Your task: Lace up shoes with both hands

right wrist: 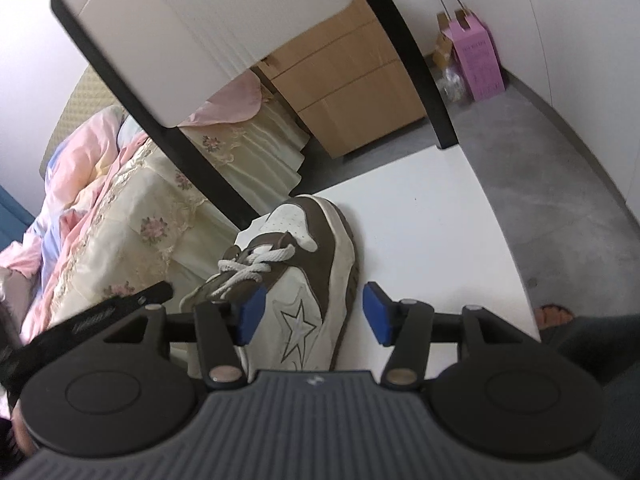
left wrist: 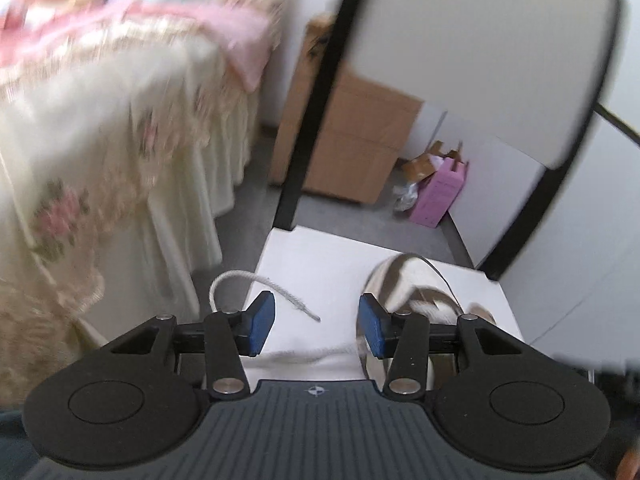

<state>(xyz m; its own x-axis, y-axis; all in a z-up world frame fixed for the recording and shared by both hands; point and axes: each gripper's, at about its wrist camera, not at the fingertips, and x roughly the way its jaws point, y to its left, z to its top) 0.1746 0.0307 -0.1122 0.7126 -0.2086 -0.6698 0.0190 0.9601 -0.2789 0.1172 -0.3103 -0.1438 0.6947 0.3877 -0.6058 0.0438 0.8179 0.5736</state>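
A brown and white sneaker [right wrist: 308, 264] with a star on its side lies on the white chair seat [right wrist: 432, 216], toe pointing away. Its white laces [right wrist: 256, 262] are crossed through the upper eyelets. My right gripper [right wrist: 313, 313] is open and hovers over the shoe's side, with the left pad close to the laces. In the left wrist view the sneaker [left wrist: 412, 284] is blurred at the right. A loose lace end [left wrist: 280, 292] arcs from behind the left finger to a tip between the pads. My left gripper [left wrist: 317, 324] is open, holding nothing.
The chair's white backrest [right wrist: 192, 28] and black frame posts [right wrist: 424, 80] rise just beyond the shoe. A bed with a floral cream cover [left wrist: 100, 140] is on the left. A wooden drawer cabinet [left wrist: 352, 136] and a pink box [left wrist: 440, 192] stand on the grey floor.
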